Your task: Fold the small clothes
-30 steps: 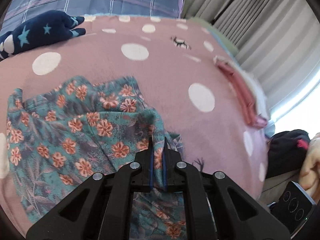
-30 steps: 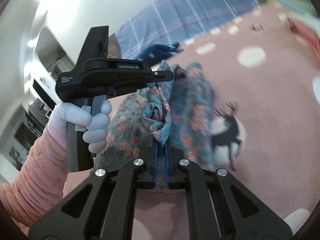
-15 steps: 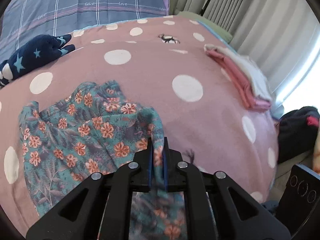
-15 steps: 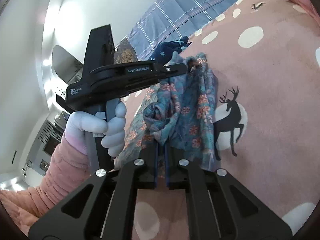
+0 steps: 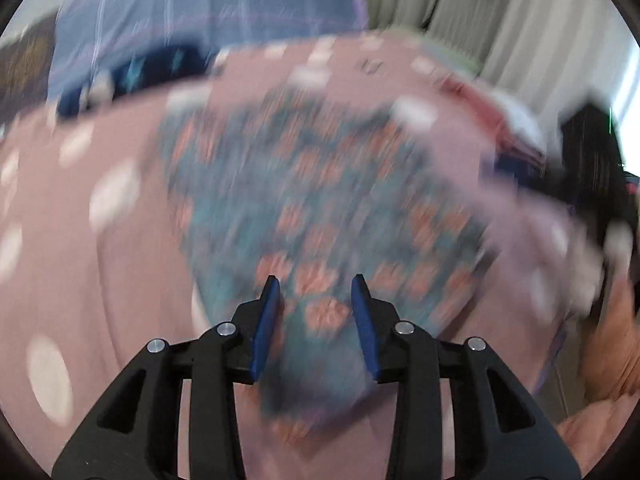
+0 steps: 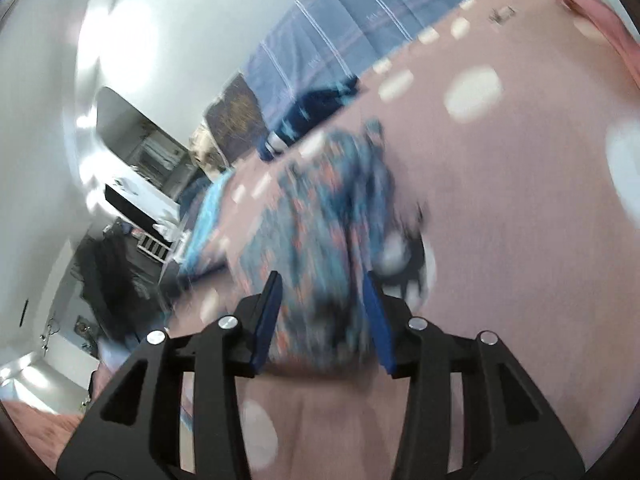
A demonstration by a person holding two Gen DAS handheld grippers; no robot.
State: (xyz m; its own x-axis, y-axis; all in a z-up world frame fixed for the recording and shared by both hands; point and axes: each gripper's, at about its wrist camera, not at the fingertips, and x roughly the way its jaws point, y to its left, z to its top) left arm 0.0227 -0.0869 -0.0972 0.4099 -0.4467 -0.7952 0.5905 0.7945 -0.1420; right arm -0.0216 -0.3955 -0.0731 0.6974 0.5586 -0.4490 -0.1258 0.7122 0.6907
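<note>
A small teal garment with orange flowers (image 5: 312,200) lies on the pink polka-dot blanket (image 5: 100,280); both views are motion-blurred. My left gripper (image 5: 316,284) is open, its blue pads apart over the garment's near end. In the right wrist view the garment (image 6: 320,240) lies bunched just ahead of my right gripper (image 6: 322,280), which is open with the cloth's near edge between its spread fingers. I cannot tell whether either gripper touches the cloth.
A navy star-patterned item (image 5: 132,76) lies at the far edge by a blue plaid pillow (image 5: 200,20). Folded pink and white clothes (image 5: 492,116) sit at the right. Curtains (image 5: 500,12) hang behind. A deer print (image 6: 408,264) shows on the blanket.
Both grippers were shut on the floral garment and held it up; now both are open and the garment lies on the blanket. Both cameras are moving fast.
</note>
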